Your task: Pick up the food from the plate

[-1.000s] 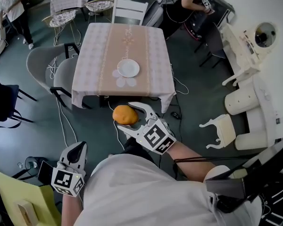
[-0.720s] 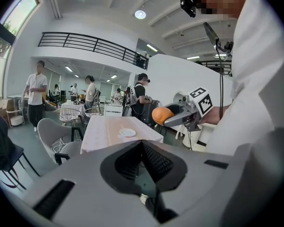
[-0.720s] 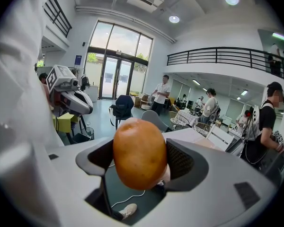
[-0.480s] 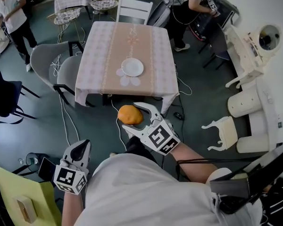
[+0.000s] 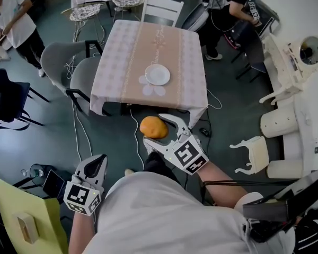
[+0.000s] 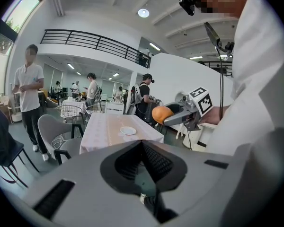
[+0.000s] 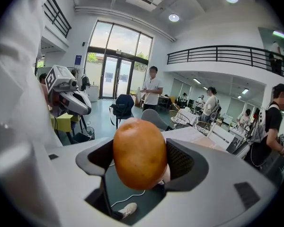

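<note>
A dark grey-green floor filled most of the head view. On it stood a long bench under a pale pink checked cloth with a plain peach strip down its middle. Two grey chairs were drawn up along its left side and a white slatted chair stood at its far end.

The right gripper was held out in the air over the floor, just short of the bench's near edge. The left gripper hung low beside the person's body, well apart from the bench, with its jaws pressed together on nothing.

A white plate lay on the bench's peach strip, toward the near end.

The food, a smooth golden-brown oval lump like a bread roll, was off the plate and well apart from it. The right gripper's jaws were clamped on its two sides, and it bulged out in front of them.
</note>
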The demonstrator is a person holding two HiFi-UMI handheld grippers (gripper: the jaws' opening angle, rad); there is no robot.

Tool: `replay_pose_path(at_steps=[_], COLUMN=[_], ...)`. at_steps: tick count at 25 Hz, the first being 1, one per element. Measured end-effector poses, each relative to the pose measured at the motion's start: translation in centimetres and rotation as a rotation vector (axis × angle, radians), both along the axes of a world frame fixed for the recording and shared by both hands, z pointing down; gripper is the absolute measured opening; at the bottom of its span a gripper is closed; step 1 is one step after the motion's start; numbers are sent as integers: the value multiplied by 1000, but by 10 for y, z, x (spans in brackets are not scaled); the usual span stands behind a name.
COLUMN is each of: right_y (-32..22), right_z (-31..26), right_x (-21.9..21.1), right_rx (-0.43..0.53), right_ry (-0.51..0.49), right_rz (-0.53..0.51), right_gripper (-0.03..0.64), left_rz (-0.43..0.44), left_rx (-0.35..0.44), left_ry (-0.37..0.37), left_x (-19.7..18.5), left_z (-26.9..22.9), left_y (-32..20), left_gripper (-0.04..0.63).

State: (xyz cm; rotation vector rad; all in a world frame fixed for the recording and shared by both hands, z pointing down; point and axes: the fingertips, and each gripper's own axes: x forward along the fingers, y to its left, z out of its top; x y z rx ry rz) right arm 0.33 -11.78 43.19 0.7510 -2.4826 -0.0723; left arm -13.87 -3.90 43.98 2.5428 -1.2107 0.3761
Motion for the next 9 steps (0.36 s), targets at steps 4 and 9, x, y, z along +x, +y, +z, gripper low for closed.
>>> replay_pose_path(at_steps=[4,9], right_y=[-6,-17], right_z=[1,6], right_x=[4,9], right_rx=[-5,-6], right_ry=[-2,2], right_rz=[7,15], right_gripper=[351,351], left_rz=[9,13], left_rx=[-6,-14], left_ry=[0,-1], left_x=[5,8], left_z=[0,5], left_y=[-6,-15], left_gripper=[9,8])
